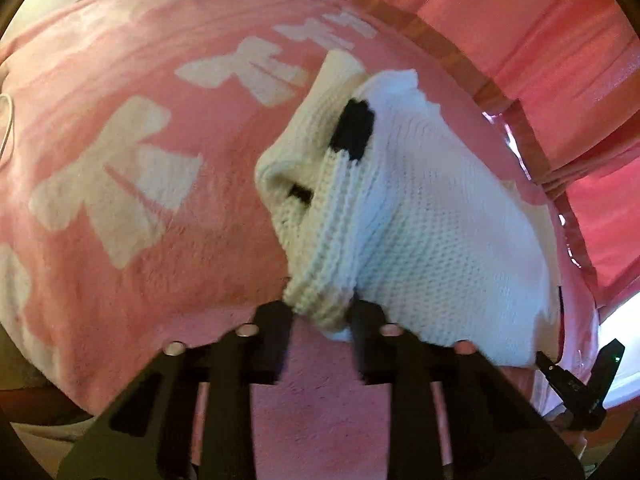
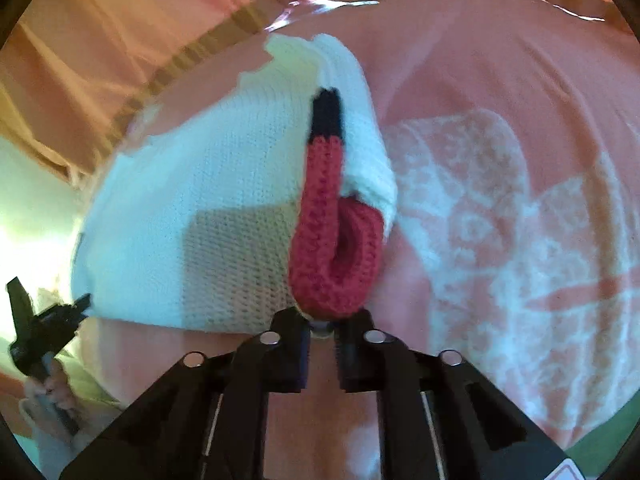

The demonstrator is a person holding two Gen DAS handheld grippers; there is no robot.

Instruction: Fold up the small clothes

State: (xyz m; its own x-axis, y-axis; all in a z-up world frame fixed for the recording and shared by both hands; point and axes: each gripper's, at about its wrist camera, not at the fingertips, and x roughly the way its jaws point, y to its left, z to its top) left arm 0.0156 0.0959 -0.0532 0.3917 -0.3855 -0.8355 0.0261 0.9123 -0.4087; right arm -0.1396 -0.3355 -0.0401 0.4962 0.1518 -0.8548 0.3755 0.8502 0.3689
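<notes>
A small white knitted garment (image 1: 420,216) with black patches lies on a pink blanket with white bows (image 1: 120,128). My left gripper (image 1: 320,312) is shut on its white ribbed edge, bunched between the fingers. In the right wrist view the same garment (image 2: 192,208) shows a red ribbed cuff (image 2: 332,264) with a black band. My right gripper (image 2: 322,326) is shut on that red cuff. Each gripper shows at the edge of the other's view: the right one (image 1: 576,384) and the left one (image 2: 44,328).
The pink blanket (image 2: 500,220) covers the surface. A brown border and a shiny plastic edge (image 1: 504,128) run along its far side. Pink-red fabric (image 1: 540,40) hangs behind. A white cord (image 1: 6,120) lies at the far left.
</notes>
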